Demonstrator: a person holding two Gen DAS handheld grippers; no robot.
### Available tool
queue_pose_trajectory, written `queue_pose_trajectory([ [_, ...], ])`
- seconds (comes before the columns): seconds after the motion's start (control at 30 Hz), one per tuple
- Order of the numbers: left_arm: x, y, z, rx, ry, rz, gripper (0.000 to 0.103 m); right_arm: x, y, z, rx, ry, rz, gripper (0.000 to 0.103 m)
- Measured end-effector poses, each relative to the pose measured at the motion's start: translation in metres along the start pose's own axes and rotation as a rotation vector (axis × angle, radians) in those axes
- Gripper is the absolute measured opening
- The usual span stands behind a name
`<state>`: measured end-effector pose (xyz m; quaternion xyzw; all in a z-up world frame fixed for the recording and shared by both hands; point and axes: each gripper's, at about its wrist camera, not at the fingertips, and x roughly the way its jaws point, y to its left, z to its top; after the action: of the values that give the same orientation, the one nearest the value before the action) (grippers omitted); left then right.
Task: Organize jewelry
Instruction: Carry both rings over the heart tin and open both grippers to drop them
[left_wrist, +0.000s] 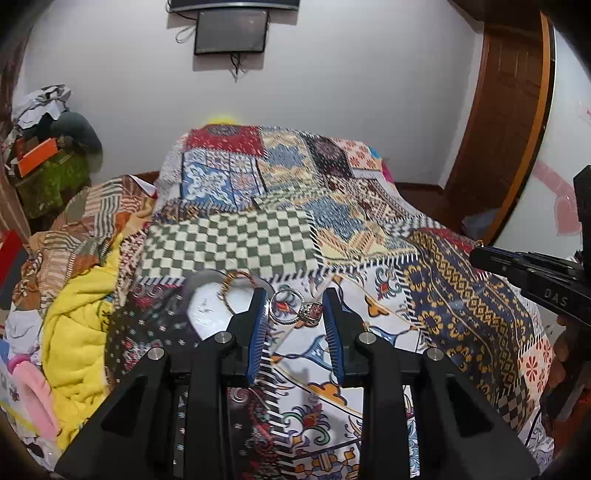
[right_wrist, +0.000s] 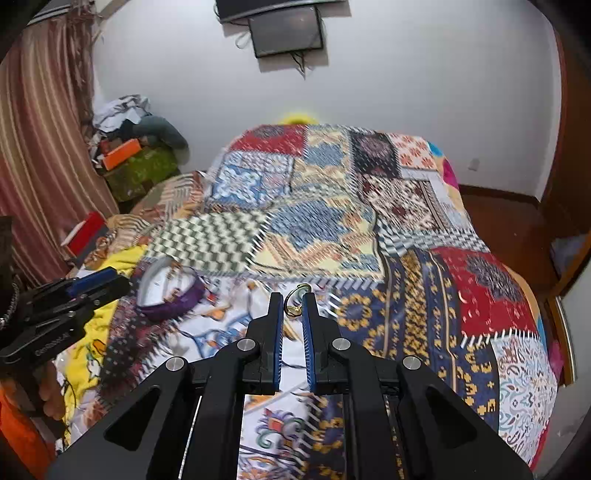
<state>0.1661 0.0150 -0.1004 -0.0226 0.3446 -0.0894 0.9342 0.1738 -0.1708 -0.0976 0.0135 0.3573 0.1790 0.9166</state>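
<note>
In the left wrist view my left gripper (left_wrist: 294, 301) is open over the patchwork bedspread. Two rings lie between its fingertips: a silver ring (left_wrist: 285, 303) and a ring with a large stone setting (left_wrist: 309, 312). A purple jewelry box (left_wrist: 208, 308) with a white lining stands open just left of it, with a gold bracelet (left_wrist: 236, 284) in it. In the right wrist view my right gripper (right_wrist: 293, 304) is shut on a thin gold ring (right_wrist: 294, 300) and holds it above the bed. The box (right_wrist: 168, 291) lies to its left.
The bed's quilt (left_wrist: 280, 206) fills the middle of both views. A yellow blanket (left_wrist: 79, 332) and heaped clothes lie at the left. A pile of boxes and bags (right_wrist: 133, 155) stands in the far left corner. A wooden door (left_wrist: 506, 122) is at the right.
</note>
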Motion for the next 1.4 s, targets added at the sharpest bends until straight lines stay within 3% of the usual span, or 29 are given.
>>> queue_pose_trajectory([
  [0.4,-0.021,0.031,0.01,-0.05,-0.069,0.056,0.029,-0.001,0.049,0.025,-0.055,-0.065,0.095,0.009],
  [0.7,-0.024,0.056,0.014,-0.07,-0.094,0.105,0.029,0.019,0.08,0.033,-0.091,-0.058,0.181,0.009],
  [0.97,-0.004,0.076,0.011,-0.103,-0.065,0.118,0.029,0.05,0.099,0.033,-0.113,-0.008,0.23,0.009],
  [1.4,0.045,0.088,-0.005,-0.125,0.028,0.075,0.029,0.099,0.112,0.027,-0.127,0.101,0.285,0.009],
])
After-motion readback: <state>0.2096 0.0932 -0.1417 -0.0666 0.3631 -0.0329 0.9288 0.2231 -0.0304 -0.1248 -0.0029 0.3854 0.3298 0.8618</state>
